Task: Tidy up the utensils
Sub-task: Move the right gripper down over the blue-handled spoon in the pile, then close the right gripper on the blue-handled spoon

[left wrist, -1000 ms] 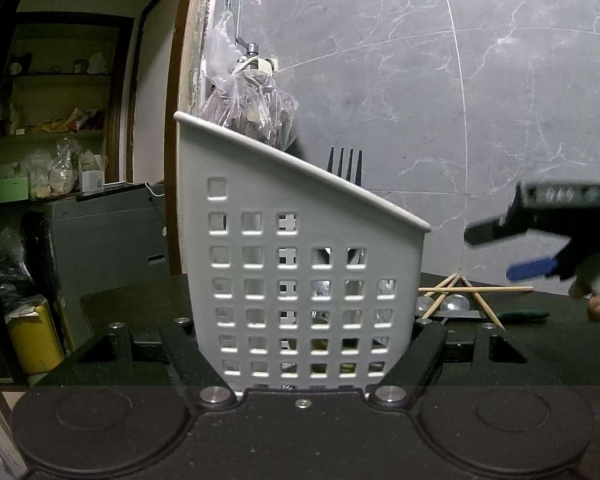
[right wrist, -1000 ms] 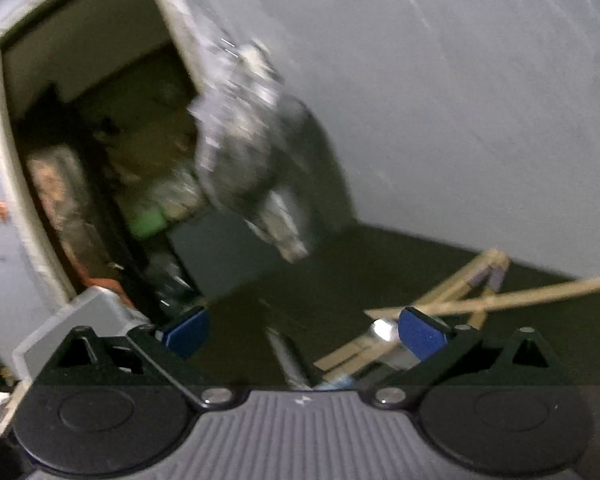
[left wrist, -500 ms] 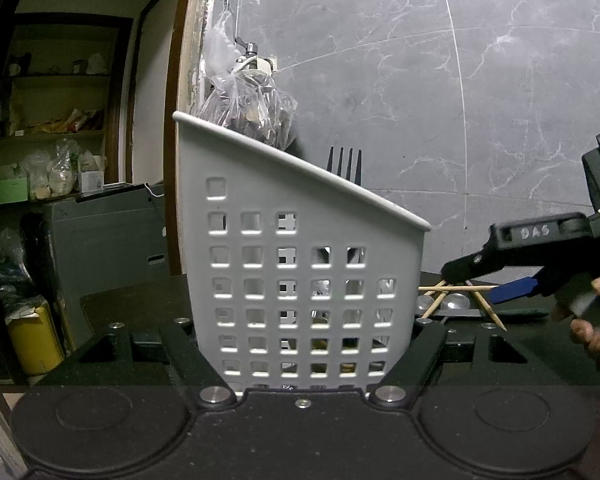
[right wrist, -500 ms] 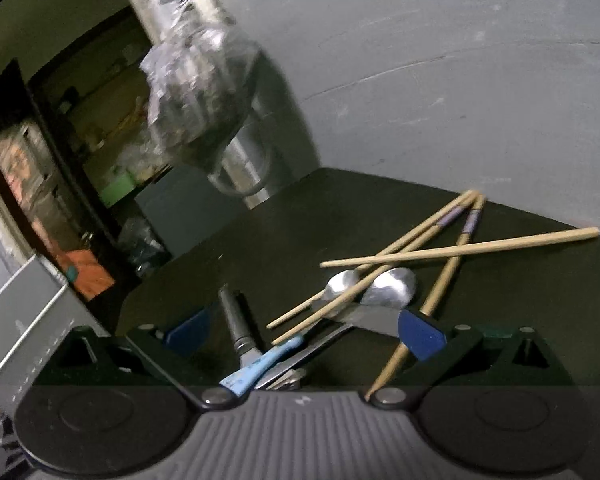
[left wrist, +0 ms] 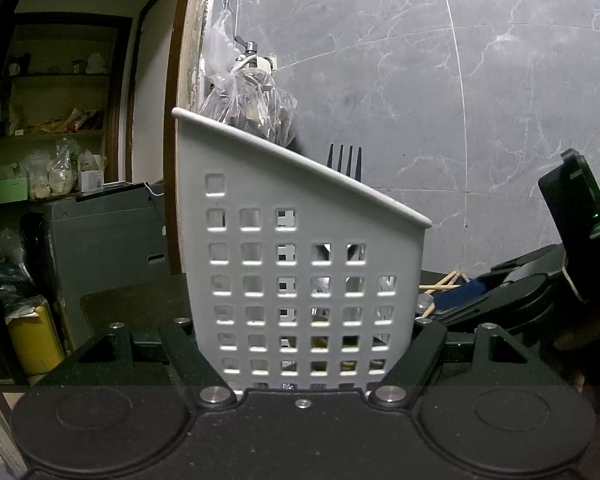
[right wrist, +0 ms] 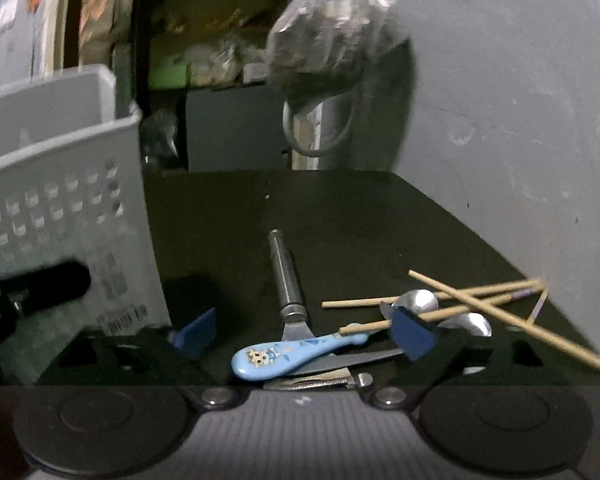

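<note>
The left claw (left wrist: 304, 344) is clamping the white perforated caddy (left wrist: 300, 264) by its two side walls, the caddy standing upright on the dark worktop (left wrist: 140, 304) with its rim sloping down toward the right. A dark fork (left wrist: 345, 162) is standing in it, tines pointing up above the rim; other contents are showing only dimly through the holes.

The right claw (right wrist: 302, 334) is hovering with its blue pads (right wrist: 410, 334) apart, its jaws having just been narrowing a little, with nothing pressed between them. Just ahead of it, near the worktop's front edge, a blue cartoon-printed handle (right wrist: 288, 356) is lying with its long axis across the view, the broad end pointing left. Under it a steel-handled utensil (right wrist: 286, 276) is lying lengthwise, its handle pointing away toward the worktop's far edge, and a flat grey blade (right wrist: 360, 360) is pointing right. Toward the right edge, two steel spoon bowls (right wrist: 418, 300) are lying among about four wooden chopsticks (right wrist: 480, 304), crossed over one another, mostly running left to right.

Beyond the worktop's far edge a clear plastic bag (right wrist: 332, 36) is hanging by the grey marble wall (left wrist: 480, 100)
</note>
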